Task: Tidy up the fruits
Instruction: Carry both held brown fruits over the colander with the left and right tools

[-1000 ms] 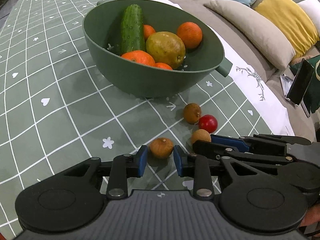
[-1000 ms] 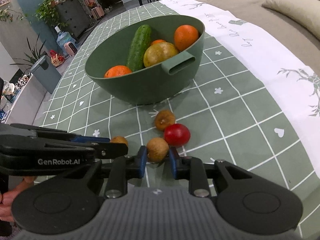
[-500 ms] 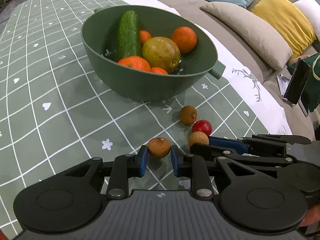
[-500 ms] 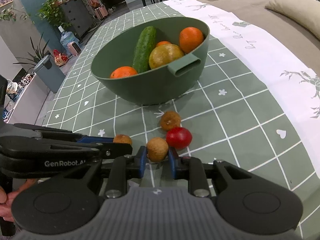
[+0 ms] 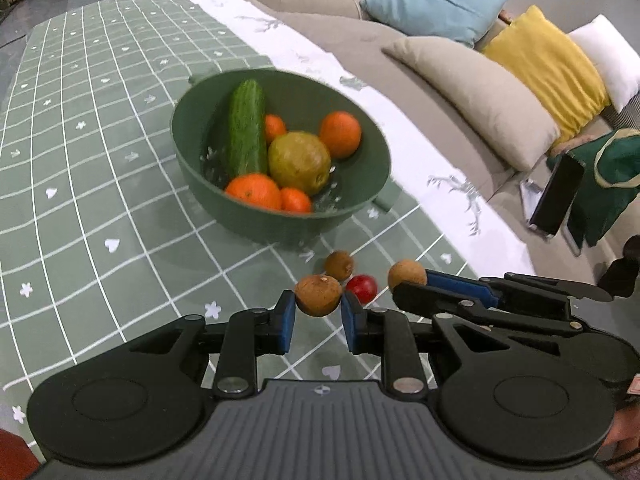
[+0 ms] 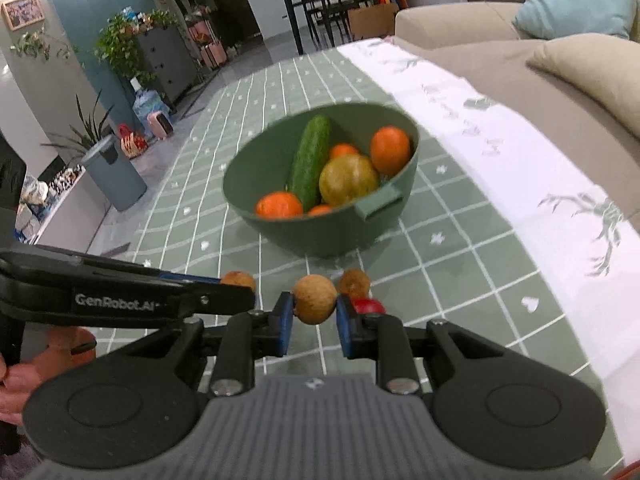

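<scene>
Already the green bowl (image 5: pixel 372 148) holds cucumber (image 5: pixel 246 128) and oranges. Your left hand-held gripper (image 5: pixel 318 314) clamps one longan (image 5: pixel 318 295), your right hand-held gripper (image 6: pixel 310 316) another (image 6: pixel 314 299), both raised. Left on desk (image 5: pixel 100 200): one longan (image 5: pixel 339 265), cherry tomato (image 5: pixel 362 287).

soft indoor light, motion-blurred bowl (image 5: pixel 280 216), fisheye-warped edges.

"GenRobot.AI" — last letters blurred, seemingly — on the left tool (image 6: pixel 236 286).
</scene>
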Action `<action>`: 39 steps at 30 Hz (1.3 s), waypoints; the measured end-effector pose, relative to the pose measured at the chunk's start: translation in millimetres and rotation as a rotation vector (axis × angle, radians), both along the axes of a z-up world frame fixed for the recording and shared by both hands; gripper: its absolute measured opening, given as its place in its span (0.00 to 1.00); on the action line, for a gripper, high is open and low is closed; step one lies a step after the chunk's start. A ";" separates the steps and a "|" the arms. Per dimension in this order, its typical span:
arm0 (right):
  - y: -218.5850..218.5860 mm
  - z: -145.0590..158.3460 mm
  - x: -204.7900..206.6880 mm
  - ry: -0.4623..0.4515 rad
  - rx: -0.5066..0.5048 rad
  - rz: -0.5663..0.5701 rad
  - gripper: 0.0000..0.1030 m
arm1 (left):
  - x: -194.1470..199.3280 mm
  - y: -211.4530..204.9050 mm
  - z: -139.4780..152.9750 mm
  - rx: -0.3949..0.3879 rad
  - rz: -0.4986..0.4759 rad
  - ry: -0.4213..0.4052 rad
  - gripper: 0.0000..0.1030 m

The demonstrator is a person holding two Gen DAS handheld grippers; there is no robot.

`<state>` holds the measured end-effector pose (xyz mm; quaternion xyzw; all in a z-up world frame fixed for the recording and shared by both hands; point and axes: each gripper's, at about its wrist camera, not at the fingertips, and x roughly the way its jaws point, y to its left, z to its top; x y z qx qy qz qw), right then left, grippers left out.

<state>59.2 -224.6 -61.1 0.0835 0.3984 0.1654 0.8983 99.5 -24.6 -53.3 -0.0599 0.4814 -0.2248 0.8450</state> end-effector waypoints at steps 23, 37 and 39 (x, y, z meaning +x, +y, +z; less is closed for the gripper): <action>7.6 65.0 106.8 -0.046 -0.383 0.394 0.18 | 87.7 -26.5 15.4 -0.066 -0.088 0.131 0.26; 31.9 29.7 155.1 0.118 -0.575 0.658 0.18 | 125.2 -26.9 -17.5 -0.119 -0.024 0.307 0.26; 34.6 25.5 159.0 0.131 -0.590 0.683 0.18 | 129.1 -28.4 -21.2 -0.119 -0.019 0.327 0.26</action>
